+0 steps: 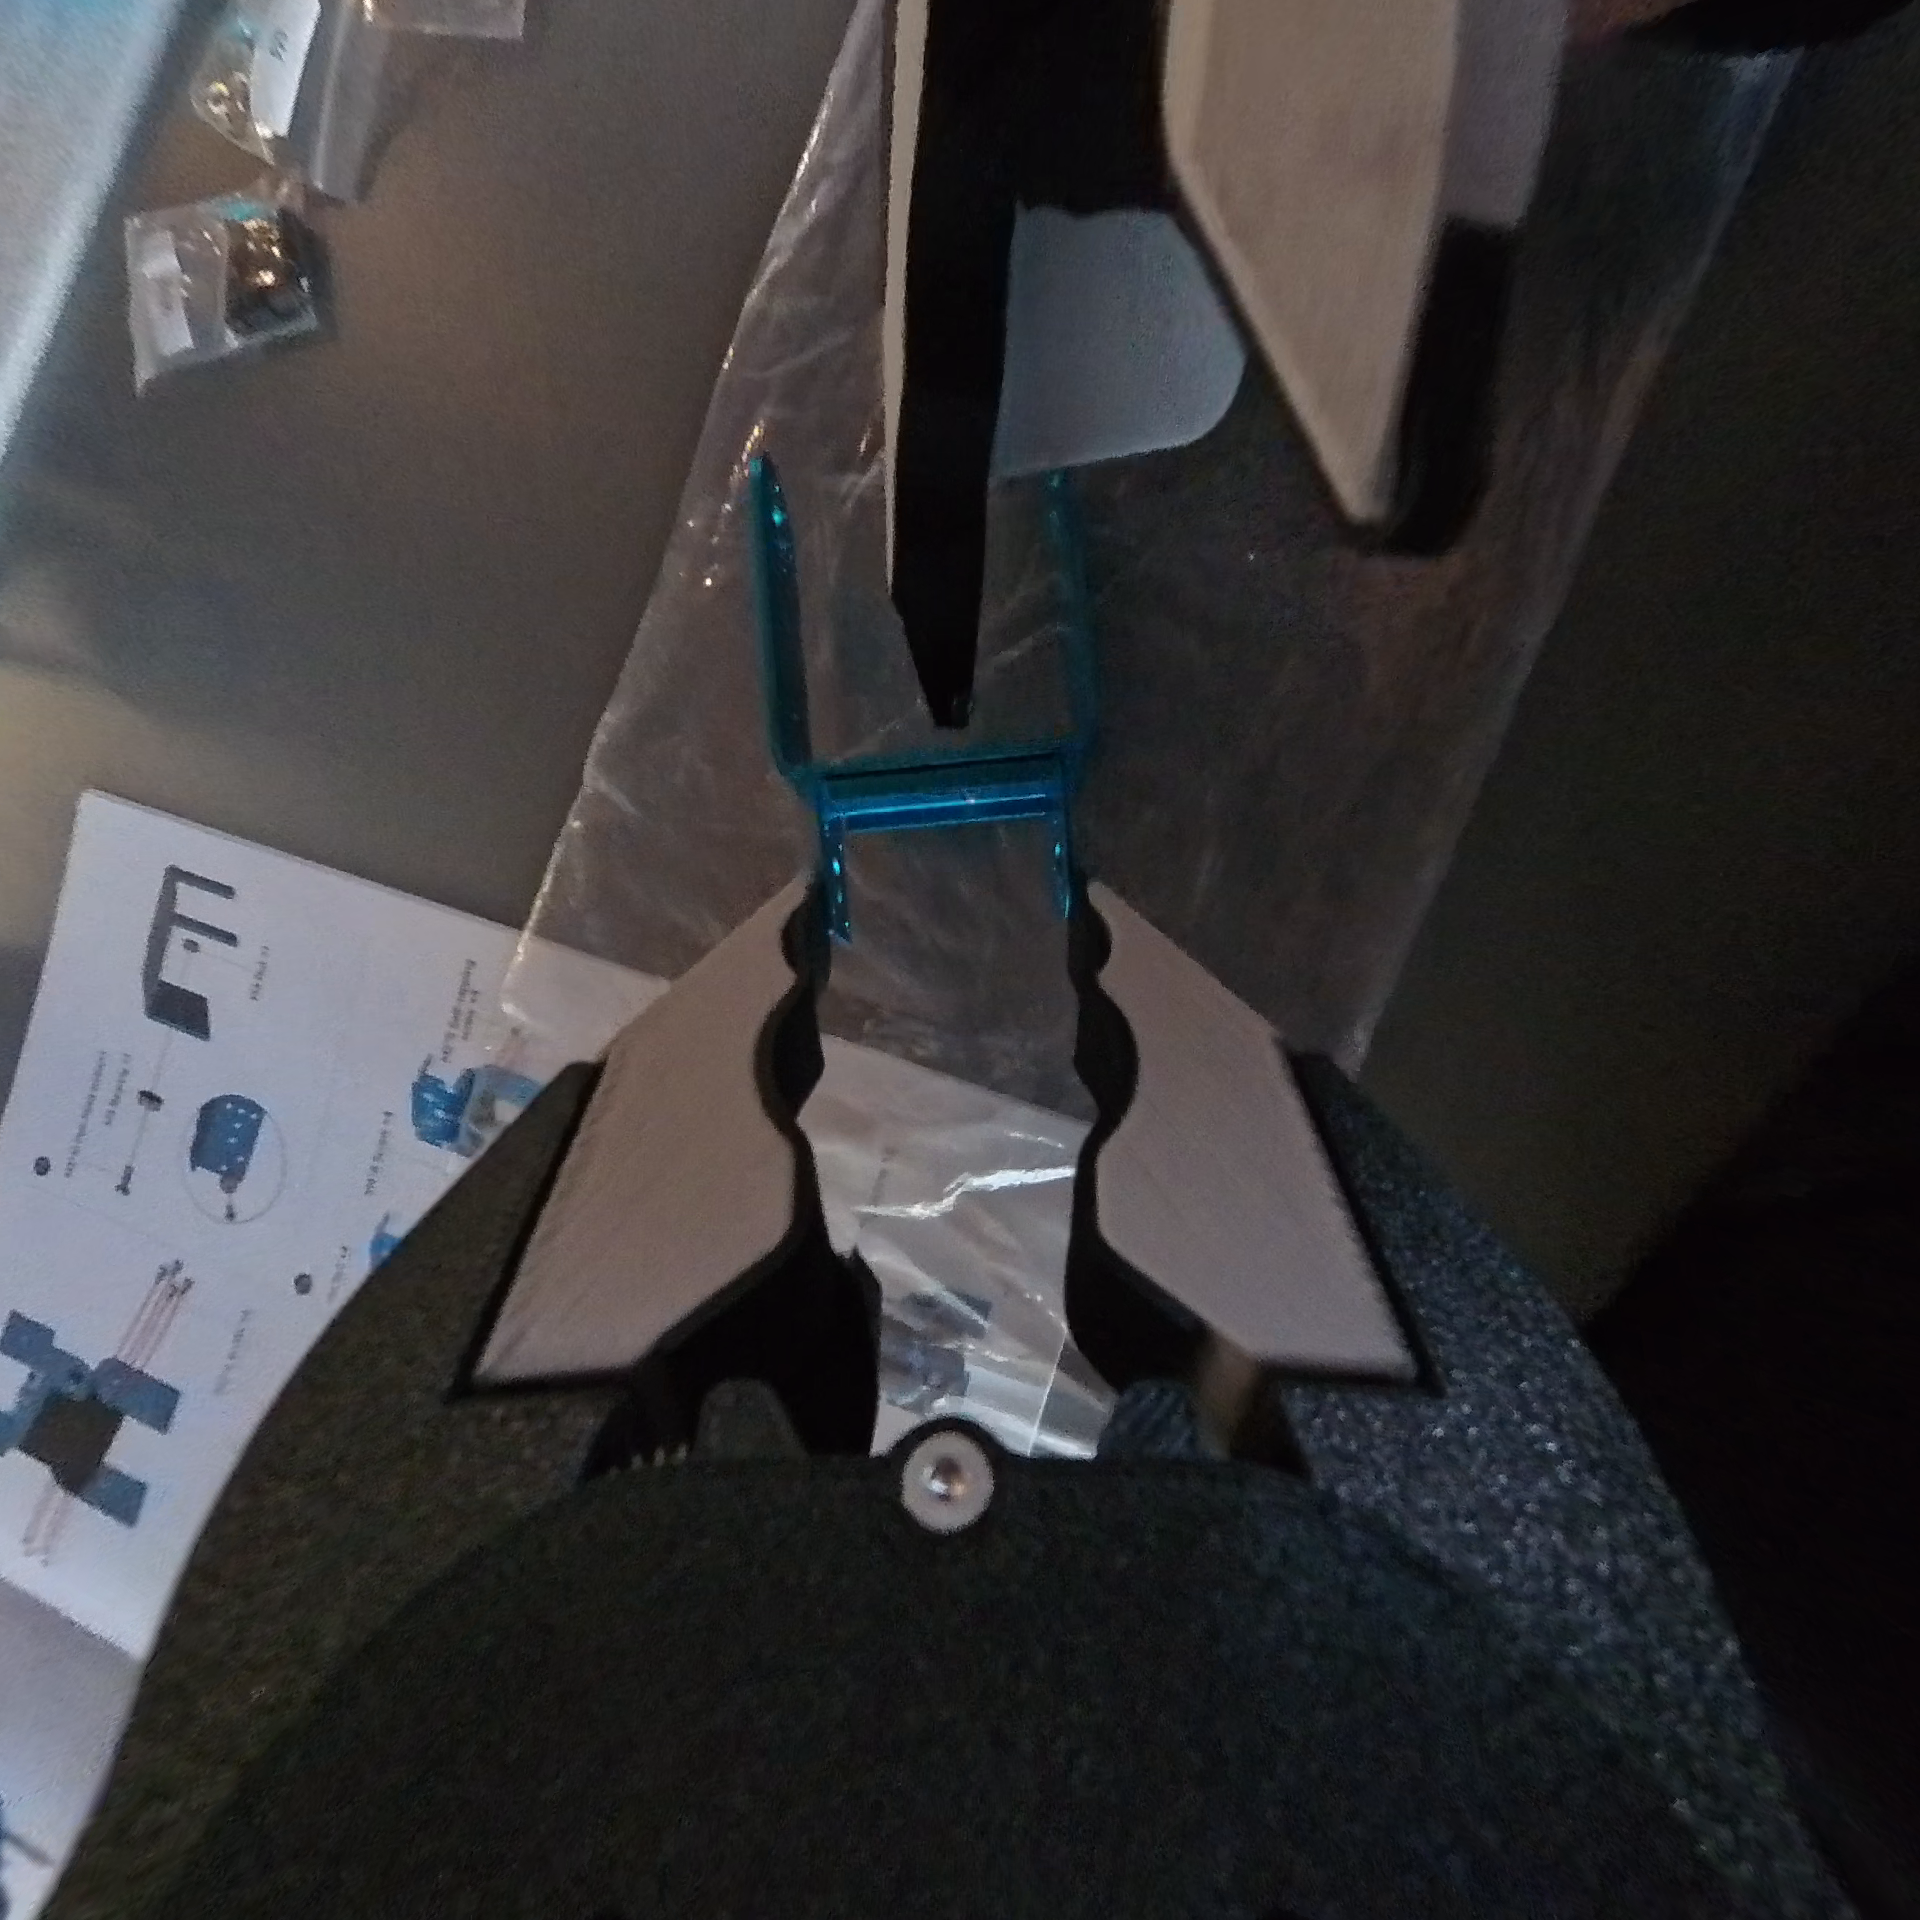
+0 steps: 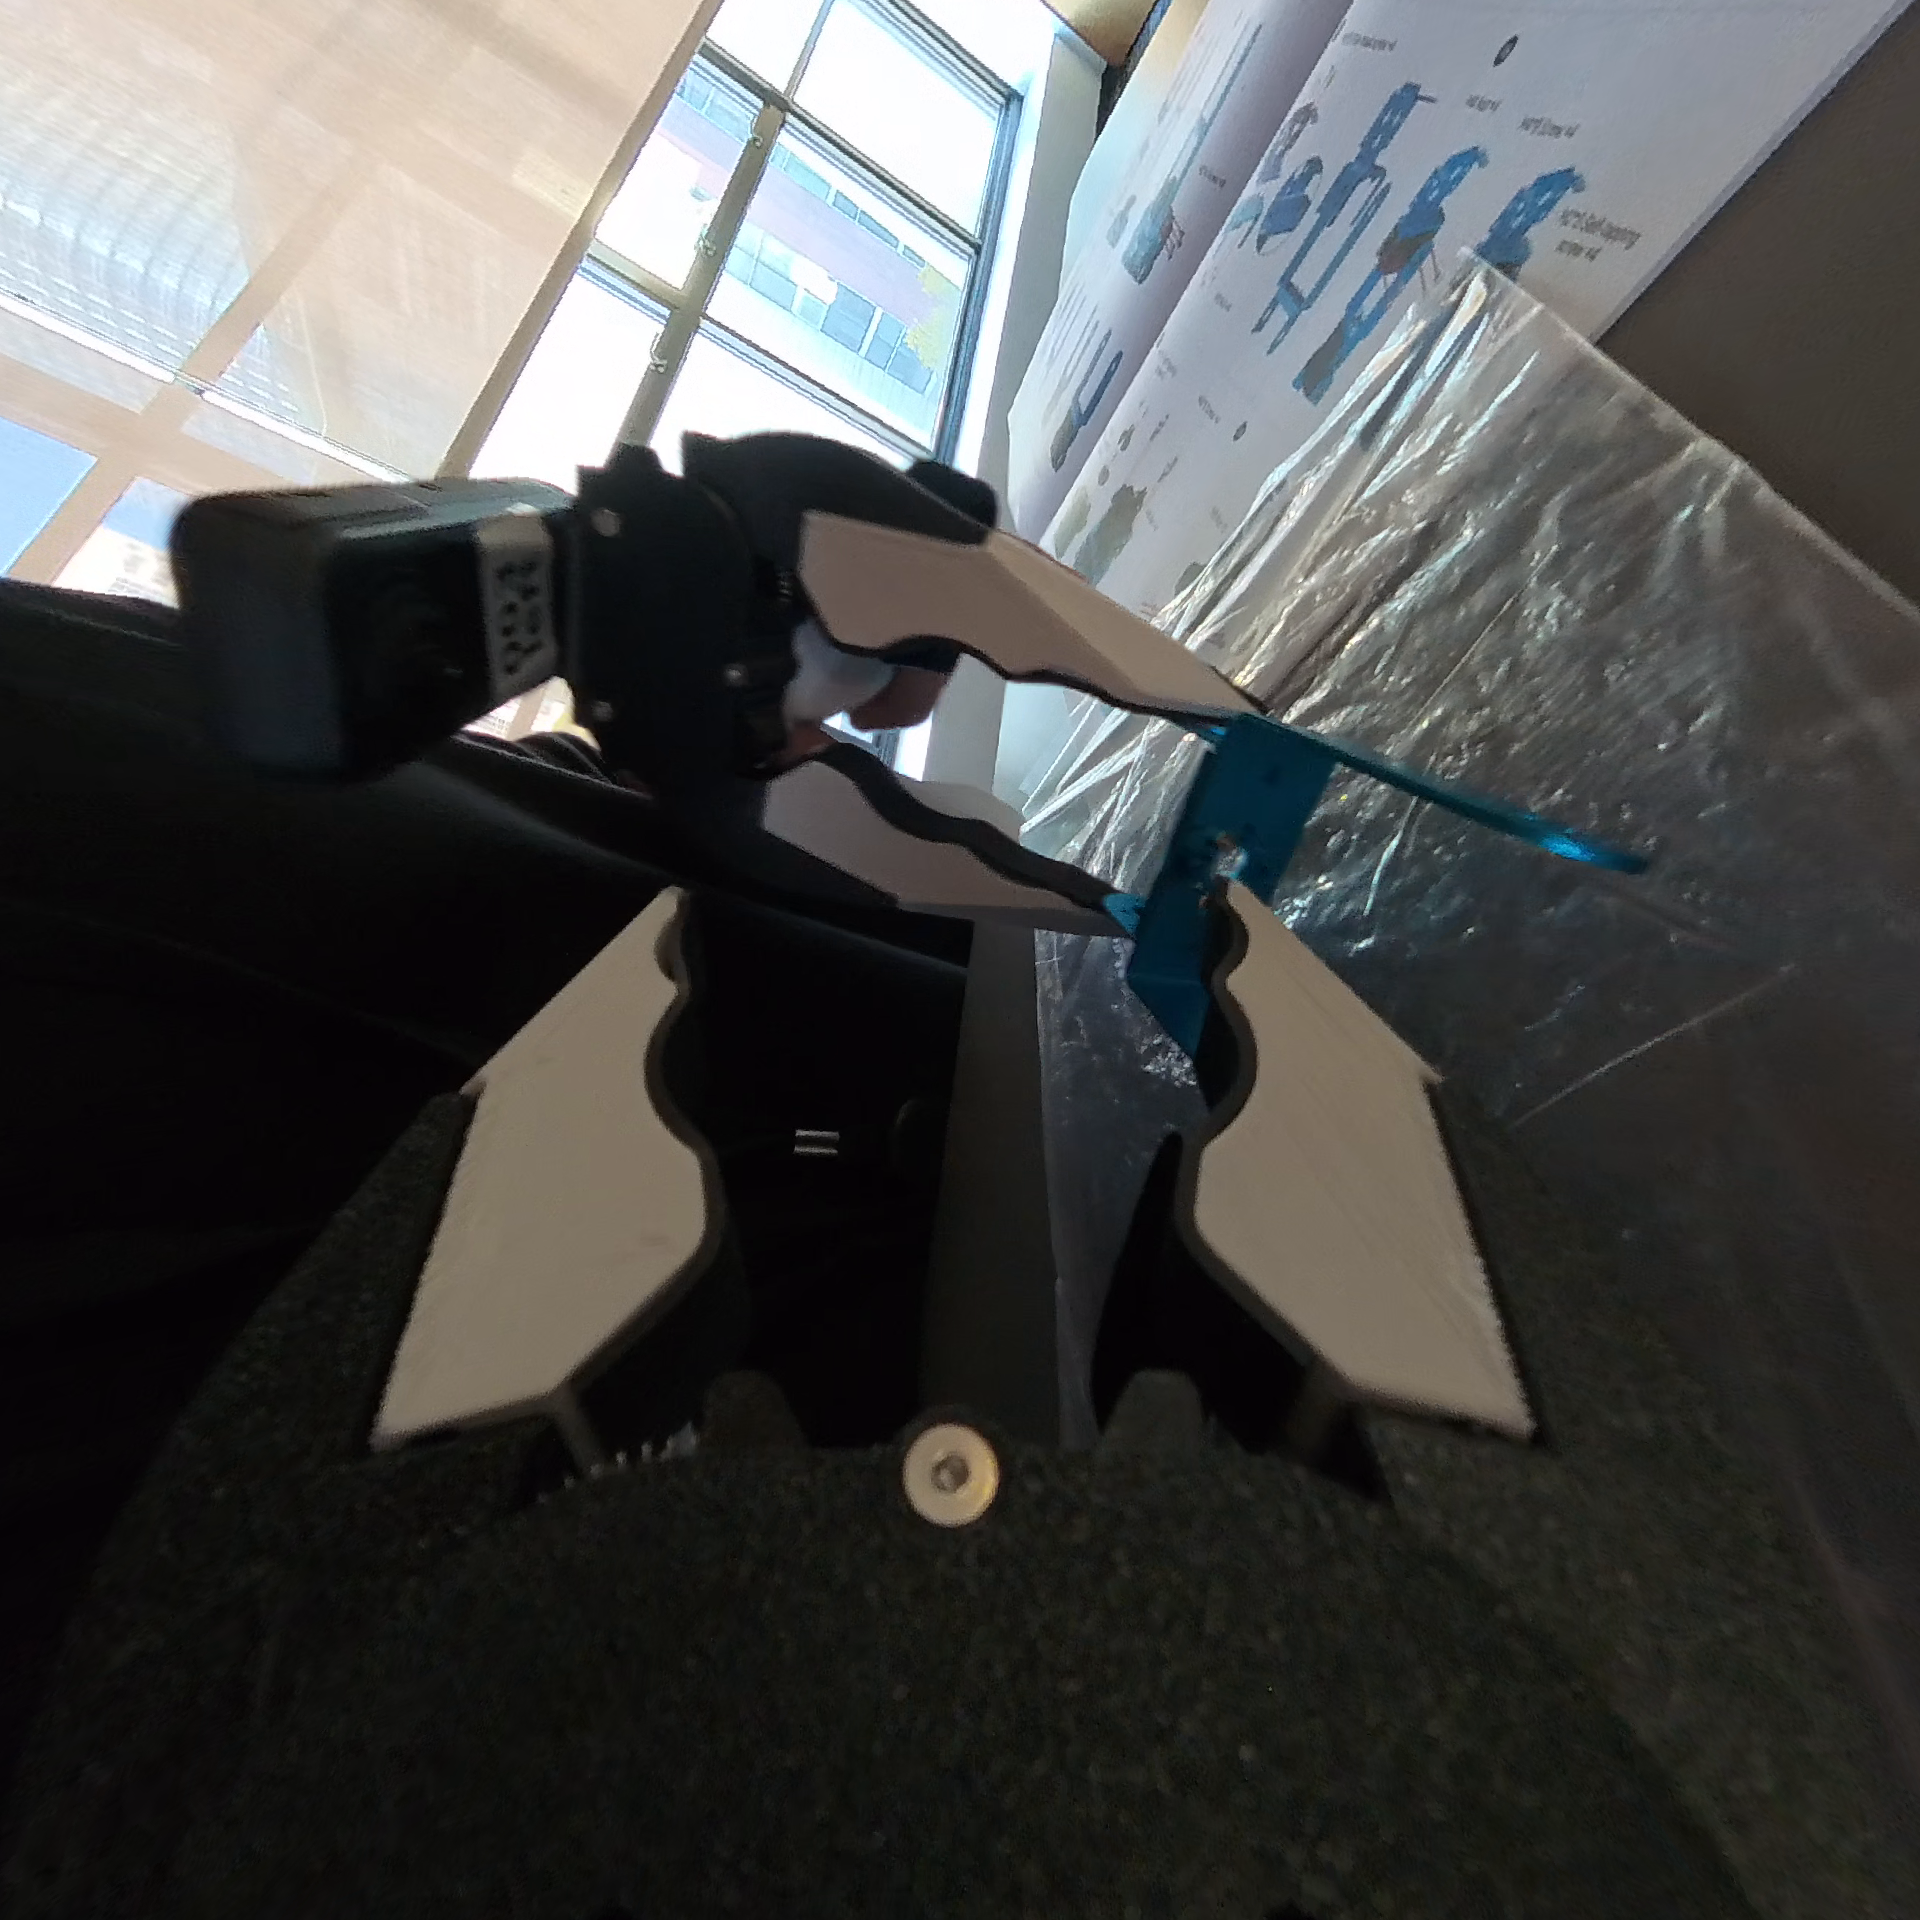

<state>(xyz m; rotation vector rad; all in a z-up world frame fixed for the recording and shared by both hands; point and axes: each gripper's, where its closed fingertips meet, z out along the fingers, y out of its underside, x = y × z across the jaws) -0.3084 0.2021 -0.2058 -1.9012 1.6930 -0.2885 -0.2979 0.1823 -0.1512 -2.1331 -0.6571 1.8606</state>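
The left gripper [image 1: 945, 914] is clamped by its fingertips on the short legs of a blue metal bracket [image 1: 935, 800], held above a clear plastic sheet [image 1: 707, 623]. The right gripper [image 2: 951, 914] has its jaws wide apart; one finger [image 1: 940, 416] pokes between the bracket's long arms. An instruction sheet [image 1: 260, 1091] lies under the plastic's near edge. Small bags of parts [image 1: 223, 281] sit toward the bench's [image 1: 468, 364] far left corner.
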